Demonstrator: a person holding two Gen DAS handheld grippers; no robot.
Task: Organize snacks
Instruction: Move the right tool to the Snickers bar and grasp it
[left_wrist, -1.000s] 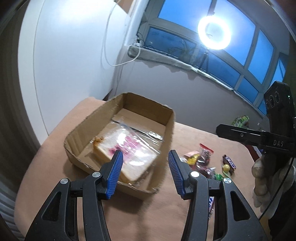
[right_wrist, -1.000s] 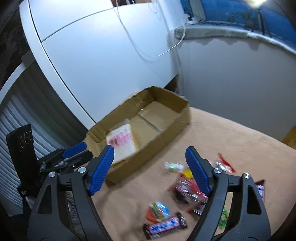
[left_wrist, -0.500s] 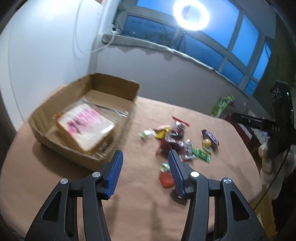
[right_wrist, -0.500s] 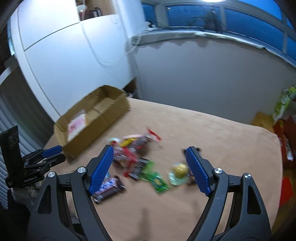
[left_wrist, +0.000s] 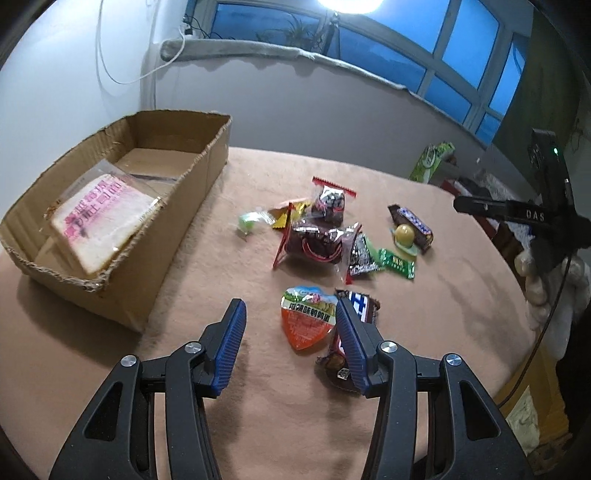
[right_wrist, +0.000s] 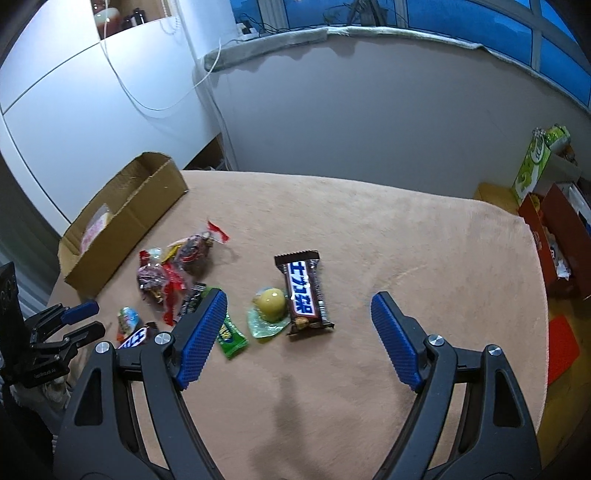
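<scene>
Left wrist view, left to right. Cardboard box (left_wrist: 122, 206) sits far left on the tan tablecloth (left_wrist: 258, 424), top open. Wrapped bread slice (left_wrist: 99, 218) with pink print lies inside it, tilted against the near end. Right of the box, snack pile mid-table: small green candy (left_wrist: 246, 221), yellow wrapper (left_wrist: 284, 218) just beside it, clear bag with red zigzag top (left_wrist: 330, 201) at the far side, dark red-trimmed pack (left_wrist: 314, 245) nearer, black-and-silver sachet (left_wrist: 360, 256) touching it, green sachet (left_wrist: 398, 263) to the right. Further right, yellow ball candy (left_wrist: 404, 235) on a pale wrapper, touching the brown chocolate bar (left_wrist: 412, 223). Near side: heart-shaped orange jelly cup (left_wrist: 308, 321), second chocolate bar (left_wrist: 356, 317) partly behind the right finger. Left gripper (left_wrist: 290, 339) hovers over the cloth, jaws moderately apart, holding nothing; jelly cup lies between and just beyond the tips. Right gripper shows at the far right edge, held by a gloved hand (left_wrist: 546, 284).

Right wrist view: box far left, pile right of it. Right gripper (right_wrist: 299, 332) jaws spread wide, empty, above the cloth. Ball candy and chocolate bar with blue-white label lie just beyond the tips, nearer the left finger; green sachet partly hidden behind the left finger. Green carton (right_wrist: 535, 162) and red box (right_wrist: 554, 236) off the table, far right.
</scene>
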